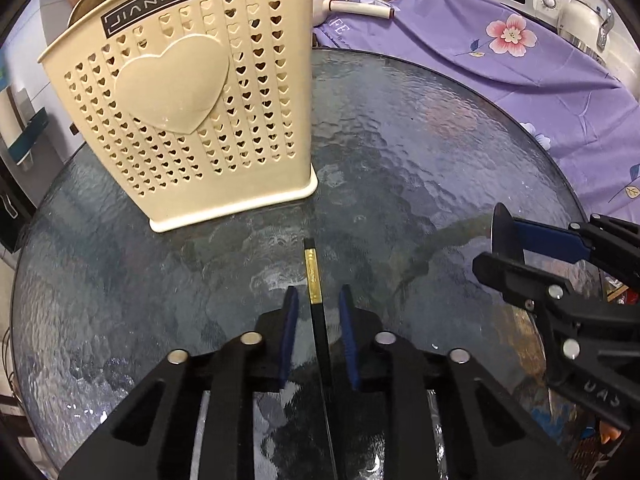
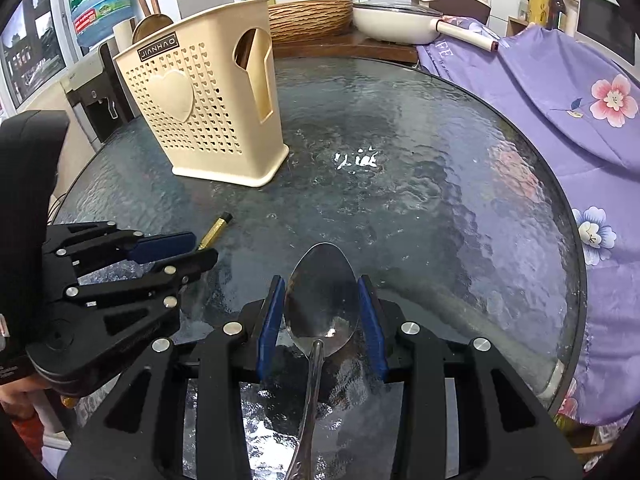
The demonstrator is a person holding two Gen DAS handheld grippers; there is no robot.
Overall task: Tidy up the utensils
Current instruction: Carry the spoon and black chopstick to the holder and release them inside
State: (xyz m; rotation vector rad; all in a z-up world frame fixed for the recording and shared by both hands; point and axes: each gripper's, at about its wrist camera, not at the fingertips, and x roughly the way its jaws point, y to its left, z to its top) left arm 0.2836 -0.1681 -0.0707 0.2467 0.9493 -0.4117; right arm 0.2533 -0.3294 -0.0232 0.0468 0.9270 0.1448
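The left gripper [image 1: 319,300] has its 2 blue-padded fingers spread on either side of a black chopstick with a gold band [image 1: 313,280], pads not touching it. The right gripper [image 2: 322,300] is likewise parted, its pads flanking the bowl of a shiny steel spoon [image 2: 322,312]; whether they touch it I cannot tell. Both utensils are near the front edge of the round textured glass table [image 2: 440,200]. Toward the table's far left edge stands a cream perforated plastic utensil holder with a raised heart [image 1: 180,120], upright.
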